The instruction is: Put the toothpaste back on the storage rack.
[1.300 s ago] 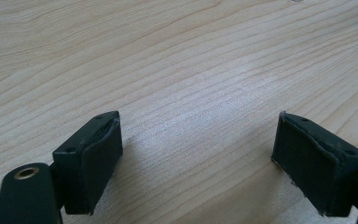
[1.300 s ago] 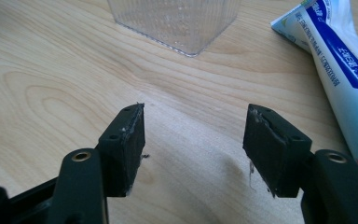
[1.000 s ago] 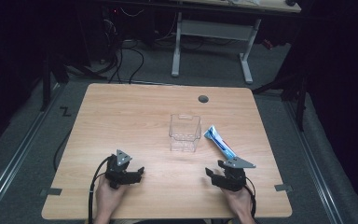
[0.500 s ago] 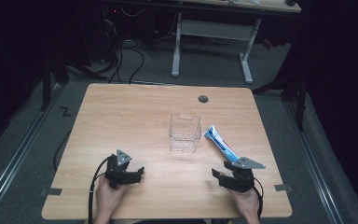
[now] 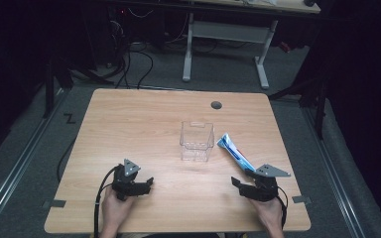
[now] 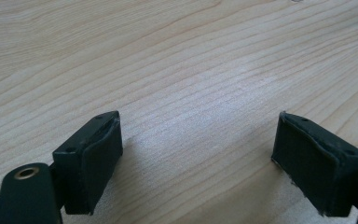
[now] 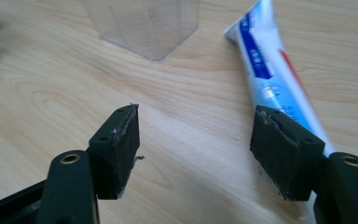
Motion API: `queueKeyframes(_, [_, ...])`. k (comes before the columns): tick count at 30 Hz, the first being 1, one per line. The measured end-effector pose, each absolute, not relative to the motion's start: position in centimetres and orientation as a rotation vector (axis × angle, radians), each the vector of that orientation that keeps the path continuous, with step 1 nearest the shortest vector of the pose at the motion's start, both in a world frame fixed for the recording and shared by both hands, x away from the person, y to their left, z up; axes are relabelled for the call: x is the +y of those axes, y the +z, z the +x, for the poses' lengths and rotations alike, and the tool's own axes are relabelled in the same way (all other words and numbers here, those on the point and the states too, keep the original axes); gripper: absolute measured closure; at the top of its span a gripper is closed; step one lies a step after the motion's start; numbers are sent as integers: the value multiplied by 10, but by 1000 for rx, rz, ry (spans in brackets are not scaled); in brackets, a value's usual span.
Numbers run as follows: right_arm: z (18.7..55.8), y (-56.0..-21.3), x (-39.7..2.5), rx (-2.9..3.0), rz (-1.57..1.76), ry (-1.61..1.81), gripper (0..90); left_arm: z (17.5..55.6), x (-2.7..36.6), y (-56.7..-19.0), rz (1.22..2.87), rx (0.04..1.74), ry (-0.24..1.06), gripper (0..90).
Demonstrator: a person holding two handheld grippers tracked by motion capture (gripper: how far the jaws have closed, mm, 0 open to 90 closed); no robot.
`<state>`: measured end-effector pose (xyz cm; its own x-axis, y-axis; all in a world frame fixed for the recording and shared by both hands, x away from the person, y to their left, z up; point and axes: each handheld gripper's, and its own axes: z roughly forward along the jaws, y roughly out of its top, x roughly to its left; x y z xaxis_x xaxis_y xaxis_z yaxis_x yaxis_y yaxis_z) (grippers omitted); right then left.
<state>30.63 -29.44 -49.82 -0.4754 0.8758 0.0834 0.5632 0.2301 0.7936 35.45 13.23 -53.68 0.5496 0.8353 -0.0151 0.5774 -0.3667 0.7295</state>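
Blue-and-white plastic toothpaste tube (image 7: 266,74) is lying beside our right gripper (image 7: 196,140), jaws spread wide; we are keeping our left gripper (image 6: 198,149) released too, near the clear plastic box (image 5: 197,141).

A light wooden table (image 5: 144,124) is standing in the middle of a dim room, its grain running lengthwise and a round grommet hole (image 5: 216,105) sitting near the edge at 12 o'clock. Grey carpet (image 5: 25,163) is covering the floor all around it. At 12 o'clock a second desk (image 5: 225,29) is standing on white legs, with black cables (image 5: 139,59) trailing over the floor at 11 o'clock. A metal rail (image 5: 15,171) is running along the floor at 9 o'clock. Darkness is swallowing the room's edges.
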Motion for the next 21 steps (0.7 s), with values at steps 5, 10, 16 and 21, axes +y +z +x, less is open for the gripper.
queueKeyframes(5, [307,-492,-298,2083,1320,1113,424,354,132,-537,2085,1133,472,159])
queueKeyframes(10, [314,-489,-302,2072,1336,1085,437,354,132,-537,2085,1133,472,159])
queueKeyframes(16, [322,-484,-304,2066,1337,1059,445,354,132,-537,2085,1133,472,159])
queueKeyframes(21, [331,-476,-303,2057,1349,999,461,354,132,-537,2085,1133,472,159])
